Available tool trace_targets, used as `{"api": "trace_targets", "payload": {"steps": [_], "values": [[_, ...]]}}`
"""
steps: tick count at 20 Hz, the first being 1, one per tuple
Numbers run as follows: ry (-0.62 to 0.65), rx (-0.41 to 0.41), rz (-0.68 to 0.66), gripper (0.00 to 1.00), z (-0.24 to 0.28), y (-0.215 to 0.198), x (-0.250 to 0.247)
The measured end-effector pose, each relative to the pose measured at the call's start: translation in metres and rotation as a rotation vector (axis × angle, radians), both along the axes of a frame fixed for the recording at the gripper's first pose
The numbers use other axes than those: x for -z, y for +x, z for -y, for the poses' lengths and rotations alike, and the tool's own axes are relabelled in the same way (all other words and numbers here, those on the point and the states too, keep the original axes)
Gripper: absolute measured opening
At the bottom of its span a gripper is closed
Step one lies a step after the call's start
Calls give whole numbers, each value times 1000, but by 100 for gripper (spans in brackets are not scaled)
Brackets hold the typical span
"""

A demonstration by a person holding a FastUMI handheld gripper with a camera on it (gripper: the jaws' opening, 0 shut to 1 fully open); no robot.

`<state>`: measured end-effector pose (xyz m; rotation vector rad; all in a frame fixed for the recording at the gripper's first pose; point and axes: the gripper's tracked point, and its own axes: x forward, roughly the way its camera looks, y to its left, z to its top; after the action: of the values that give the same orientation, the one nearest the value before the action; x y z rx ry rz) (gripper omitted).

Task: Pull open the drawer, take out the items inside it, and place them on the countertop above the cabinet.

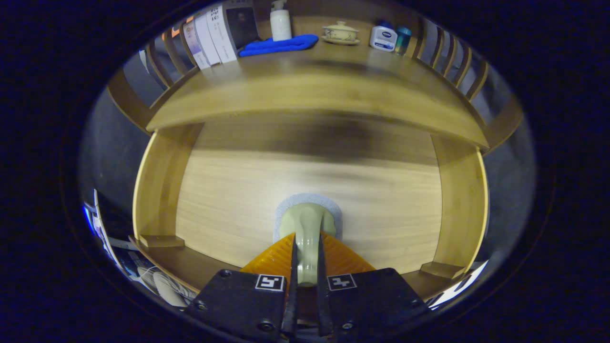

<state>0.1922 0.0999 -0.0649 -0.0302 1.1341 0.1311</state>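
Warm dim light, motion blur across the drawer point(305, 190), fisheye bending at edges, soft shadow under the countertop point(310, 90)

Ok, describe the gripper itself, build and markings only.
The gripper has two flat blocks side by side, each carrying a square black-and-white marker and round screw heads near its corners. From them two ribbed, wedge-shaped fingers taper forward, pressed on a pale handle.
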Motion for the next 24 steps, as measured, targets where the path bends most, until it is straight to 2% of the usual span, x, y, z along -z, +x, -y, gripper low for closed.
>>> {"api": "trace_targets", "payload": {"steps": [5,13,18,24], "values": [[21,4,87,20,6,11,-53],[57,51,199,20,7,67,-129],[59,83,232,20,7,116,-150],[64,94,209,20,-3,175,-150]]}}
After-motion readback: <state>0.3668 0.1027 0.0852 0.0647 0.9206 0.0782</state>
